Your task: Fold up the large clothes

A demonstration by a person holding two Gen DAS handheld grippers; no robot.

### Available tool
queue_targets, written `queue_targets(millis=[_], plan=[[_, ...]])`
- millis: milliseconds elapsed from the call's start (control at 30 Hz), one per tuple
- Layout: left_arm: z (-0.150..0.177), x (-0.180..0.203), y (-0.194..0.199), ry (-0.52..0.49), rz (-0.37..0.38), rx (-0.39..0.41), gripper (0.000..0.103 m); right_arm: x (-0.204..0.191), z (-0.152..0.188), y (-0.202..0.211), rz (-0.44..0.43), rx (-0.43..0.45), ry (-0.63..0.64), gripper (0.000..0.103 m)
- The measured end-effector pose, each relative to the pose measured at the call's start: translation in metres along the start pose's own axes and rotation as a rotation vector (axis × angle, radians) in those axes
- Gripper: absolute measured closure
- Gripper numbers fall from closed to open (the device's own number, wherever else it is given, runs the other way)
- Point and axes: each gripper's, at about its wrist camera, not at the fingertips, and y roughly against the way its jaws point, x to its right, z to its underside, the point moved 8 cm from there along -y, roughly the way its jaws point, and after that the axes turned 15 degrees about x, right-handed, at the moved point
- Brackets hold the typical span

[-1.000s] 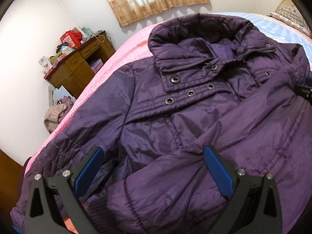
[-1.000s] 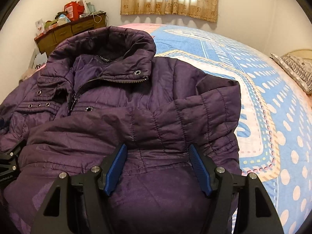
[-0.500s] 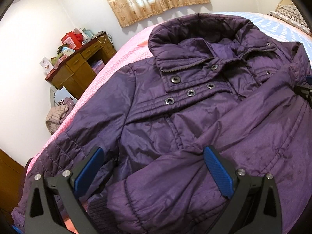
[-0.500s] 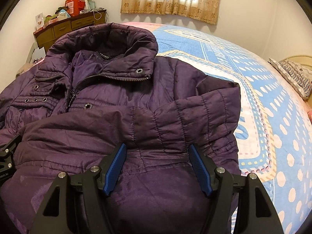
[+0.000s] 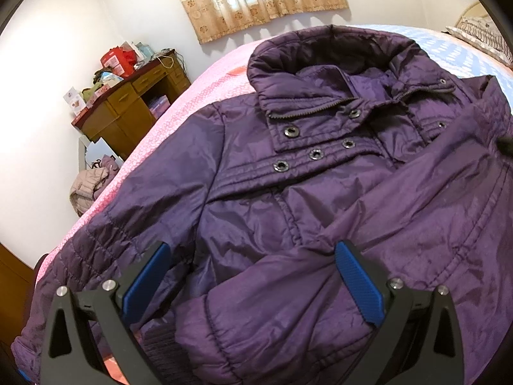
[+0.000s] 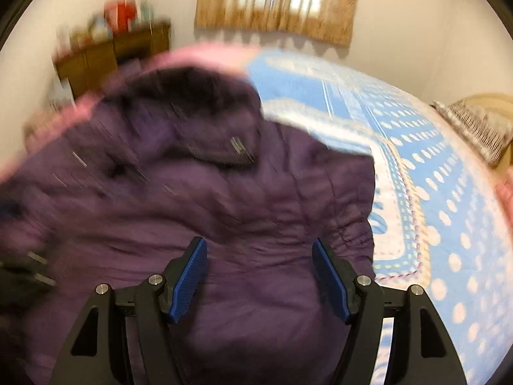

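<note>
While the left gripper (image 5: pixel 250 276) stays put, spread wide over the jacket (image 5: pixel 320 192), the right gripper (image 6: pixel 259 272) has lifted off, jaws just widened, apparently empty through blur.

Daylight thru curtain (image 5: pixel 259 0), blown out at its centre; wall below bright, scalloped shadows under curtain hem. Left view sharp, sheen on jacket (image 5: pixel 320 199). Right view motion-blurred throughout. Both: fisheye bending, dark vignette at corners.
</note>
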Motion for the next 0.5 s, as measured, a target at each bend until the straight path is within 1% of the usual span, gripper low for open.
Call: queue_targets(millis=[33, 67, 133, 167, 267, 333, 400, 500], plan=[[0.000, 0.000, 0.000, 0.000, -0.001, 0.000, 0.000, -0.007, -0.005, 0.010, -0.026, 0.019, -0.025, 0.025], [0.000, 0.000, 0.000, 0.000, 0.000, -0.001, 0.000, -0.021, -0.007, 0.020, -0.078, 0.030, -0.036, 0.025], [0.000, 0.000, 0.000, 0.006, 0.004, -0.003, 0.000, -0.045, 0.000, 0.026, -0.156, 0.014, -0.024, 0.025], [0.000, 0.000, 0.000, 0.006, 0.005, -0.003, 0.000, -0.055, 0.010, 0.024, -0.174, -0.012, 0.005, 0.025], [0.001, 0.000, 0.000, 0.006, 0.005, -0.005, 0.000, -0.071, 0.039, 0.011, -0.174, -0.068, 0.068, 0.025], [0.001, -0.001, -0.001, 0.010, 0.006, -0.006, 0.000, -0.071, 0.049, 0.006, -0.175, -0.076, 0.062, 0.025], [0.000, -0.001, -0.002, 0.011, 0.007, -0.010, 0.000, -0.071, 0.051, 0.003, -0.187, -0.091, 0.042, 0.024], [0.000, 0.000, -0.003, 0.008, 0.005, -0.011, 0.000, -0.070, 0.055, -0.002, -0.190, -0.113, 0.046, 0.024]])
